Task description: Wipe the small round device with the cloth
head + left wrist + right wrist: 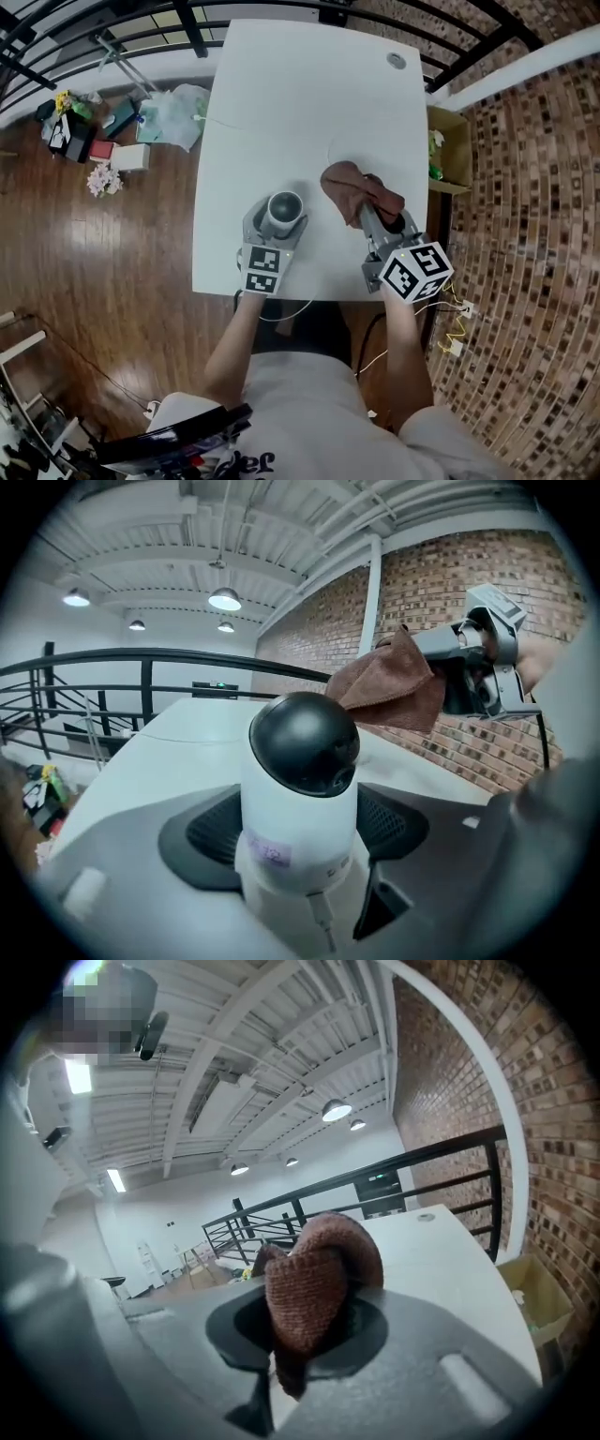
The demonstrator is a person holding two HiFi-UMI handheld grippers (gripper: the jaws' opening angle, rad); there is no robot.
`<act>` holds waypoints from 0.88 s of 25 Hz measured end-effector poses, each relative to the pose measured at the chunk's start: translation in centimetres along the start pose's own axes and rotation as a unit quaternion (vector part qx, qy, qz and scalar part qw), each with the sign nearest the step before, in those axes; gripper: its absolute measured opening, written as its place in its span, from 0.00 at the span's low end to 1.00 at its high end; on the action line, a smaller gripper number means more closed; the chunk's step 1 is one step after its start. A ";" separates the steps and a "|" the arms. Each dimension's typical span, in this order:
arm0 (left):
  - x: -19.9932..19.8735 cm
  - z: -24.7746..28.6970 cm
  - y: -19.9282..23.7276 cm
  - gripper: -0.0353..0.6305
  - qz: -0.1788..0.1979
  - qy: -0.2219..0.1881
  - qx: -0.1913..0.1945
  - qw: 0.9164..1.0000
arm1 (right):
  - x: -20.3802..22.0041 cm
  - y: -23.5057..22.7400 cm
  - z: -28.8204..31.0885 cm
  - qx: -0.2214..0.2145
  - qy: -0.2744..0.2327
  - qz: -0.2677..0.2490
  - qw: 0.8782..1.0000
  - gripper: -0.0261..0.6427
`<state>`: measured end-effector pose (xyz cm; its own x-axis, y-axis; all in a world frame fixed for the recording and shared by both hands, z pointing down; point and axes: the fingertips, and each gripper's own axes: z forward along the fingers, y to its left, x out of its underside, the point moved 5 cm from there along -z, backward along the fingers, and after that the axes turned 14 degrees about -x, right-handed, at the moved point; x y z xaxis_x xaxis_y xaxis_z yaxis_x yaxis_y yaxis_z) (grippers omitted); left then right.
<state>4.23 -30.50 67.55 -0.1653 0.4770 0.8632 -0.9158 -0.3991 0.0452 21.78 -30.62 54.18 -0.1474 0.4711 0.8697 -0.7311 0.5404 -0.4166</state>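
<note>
The small round device point(284, 208), a white body with a black dome point(302, 742), stands upright between the jaws of my left gripper point(279, 219), which is shut on its white body point(298, 829). A cable plugs into its base. My right gripper point(377, 217) is shut on a brown cloth point(354, 187), bunched up between its jaws point(314, 1299). In the left gripper view the cloth point(389, 688) hangs just beyond and right of the dome, apart from it. Both grippers are held above the near part of the white table point(281, 94).
An open cardboard box point(452, 150) stands on the floor by the table's right side. A round grommet point(397, 61) sits in the table's far right corner. Bags and clutter point(103, 131) lie on the wooden floor at left. A black railing point(141, 663) runs behind the table.
</note>
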 end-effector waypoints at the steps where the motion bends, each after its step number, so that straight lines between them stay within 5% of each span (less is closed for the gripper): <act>1: 0.2 0.1 -0.2 0.63 0.004 -0.004 -0.005 1.000 | 0.3 0.1 -0.1 0.000 0.000 0.002 1.000 0.07; 8: 1.5 -0.8 -1.1 0.64 0.035 0.016 -0.001 0.999 | 1.8 3.9 -2.2 0.017 0.000 0.001 1.000 0.07; 16: -0.8 -8.7 1.0 0.73 -0.003 -0.018 -0.013 1.000 | 1.2 11.4 -7.5 0.061 -0.030 -0.034 0.997 0.08; 22: -1.5 -15.9 -1.3 0.72 -0.029 -0.054 -0.026 0.998 | 1.4 15.9 -10.7 0.034 -0.046 -0.063 0.996 0.08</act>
<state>-0.19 -18.25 58.15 -0.0739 0.4101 0.9090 -0.9410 -0.3305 0.0726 17.07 -13.87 45.93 -0.1098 0.3346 0.9360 -0.7909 0.5409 -0.2861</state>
